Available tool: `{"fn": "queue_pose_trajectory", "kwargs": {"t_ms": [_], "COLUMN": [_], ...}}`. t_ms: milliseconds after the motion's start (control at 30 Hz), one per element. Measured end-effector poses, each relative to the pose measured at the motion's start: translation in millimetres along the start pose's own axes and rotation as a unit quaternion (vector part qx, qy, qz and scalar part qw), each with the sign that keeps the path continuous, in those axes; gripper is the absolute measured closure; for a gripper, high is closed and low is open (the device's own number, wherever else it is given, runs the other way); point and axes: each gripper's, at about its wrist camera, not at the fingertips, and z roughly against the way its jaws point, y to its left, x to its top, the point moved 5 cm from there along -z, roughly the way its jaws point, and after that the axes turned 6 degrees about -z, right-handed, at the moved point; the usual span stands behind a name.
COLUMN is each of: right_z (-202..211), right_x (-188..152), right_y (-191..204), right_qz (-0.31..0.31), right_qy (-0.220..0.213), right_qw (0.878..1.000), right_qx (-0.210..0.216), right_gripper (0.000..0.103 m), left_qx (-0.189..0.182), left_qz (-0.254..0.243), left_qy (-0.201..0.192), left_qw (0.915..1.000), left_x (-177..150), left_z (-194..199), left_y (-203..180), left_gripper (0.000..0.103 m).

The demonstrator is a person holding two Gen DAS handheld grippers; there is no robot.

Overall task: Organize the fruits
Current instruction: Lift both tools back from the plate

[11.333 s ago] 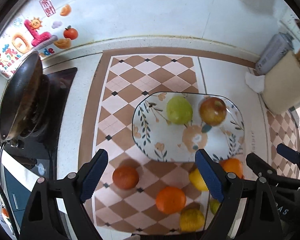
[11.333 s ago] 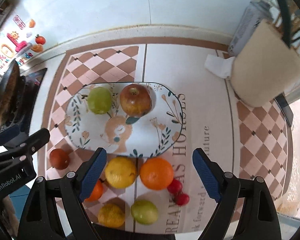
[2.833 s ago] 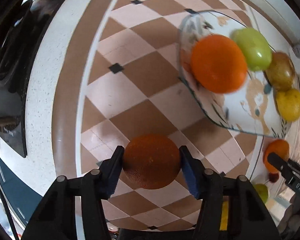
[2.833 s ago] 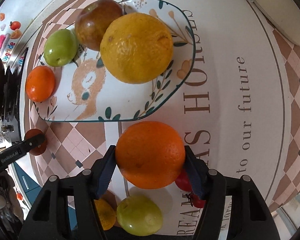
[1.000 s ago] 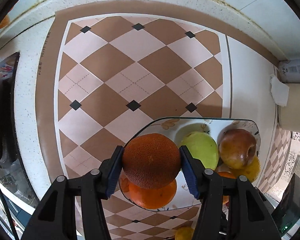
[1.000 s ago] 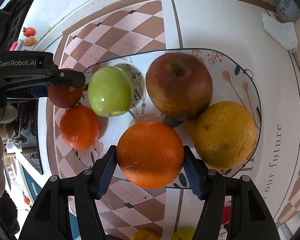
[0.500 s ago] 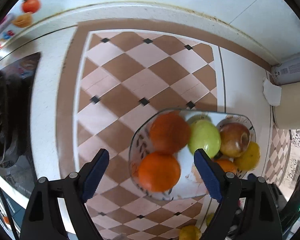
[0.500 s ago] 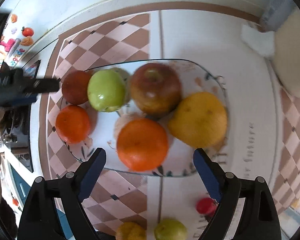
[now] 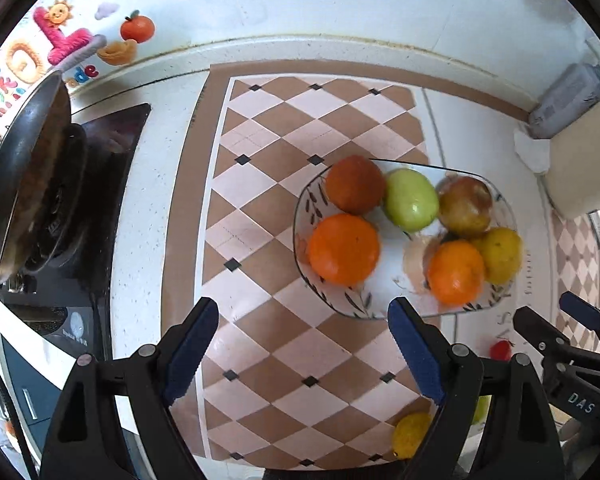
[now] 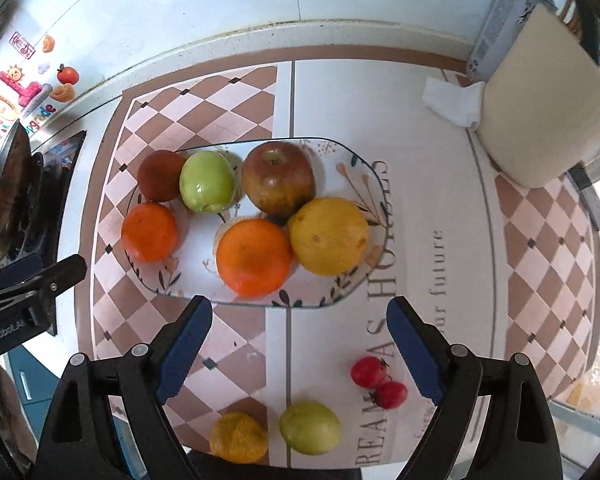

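A floral glass plate (image 10: 352, 168) (image 9: 504, 216) holds several fruits: a dark orange (image 10: 160, 176), a green apple (image 10: 207, 181), a red-brown apple (image 10: 278, 178), an orange at the left (image 10: 149, 232), an orange at the front (image 10: 254, 257) and a yellow citrus (image 10: 327, 236). On the mat near me lie a small yellow citrus (image 10: 238, 437), a green fruit (image 10: 310, 427) and two red cherry tomatoes (image 10: 378, 382). My right gripper (image 10: 299, 344) is open and empty, above the mat in front of the plate. My left gripper (image 9: 304, 348) is open and empty, left of the plate's front.
A stove with a dark pan (image 9: 24, 184) stands at the left. A beige block (image 10: 548, 112), a crumpled tissue (image 10: 454, 100) and a grey box (image 10: 500, 20) sit at the back right. The tiled wall with stickers (image 9: 60, 40) runs behind.
Both grippers, shut on oranges a second ago, opened and left them on the plate. Both have since pulled back toward me and up, widening the view.
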Motion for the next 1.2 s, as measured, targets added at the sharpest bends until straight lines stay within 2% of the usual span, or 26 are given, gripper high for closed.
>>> {"fn": "queue_pose_trajectory", "kwargs": {"t_ms": [200,600,1000,1200], "right_z": [34,129,204,228], "right_x": [-15,-39,-68,-77], "right_y": [0,2,-1,-2], "right_qz": [0.003,0.01,0.003,0.0], "right_qy": [-0.028,-0.108,-0.16,-0.177], "right_qw": [1.0,0.994,0.986,0.983], "right_qx": [0.004,0.027,0.047,0.054], "right_gripper": [0.012,0.012,0.012,0.012], "left_qx": [0.001,-0.001,-0.015,-0.023], "left_qz": [-0.011,-0.02,-0.033,-0.039], "left_qy": [-0.04,-0.113,-0.163,-0.173], "left_qw": [0.9991,0.9934,0.9859,0.9839], "left_x": [-16,-37,-57,-64], "left_z": [35,117,176,193], "left_y": [-12,-22,-30,-34], "left_gripper": [0.016,0.016,0.016,0.016]}}
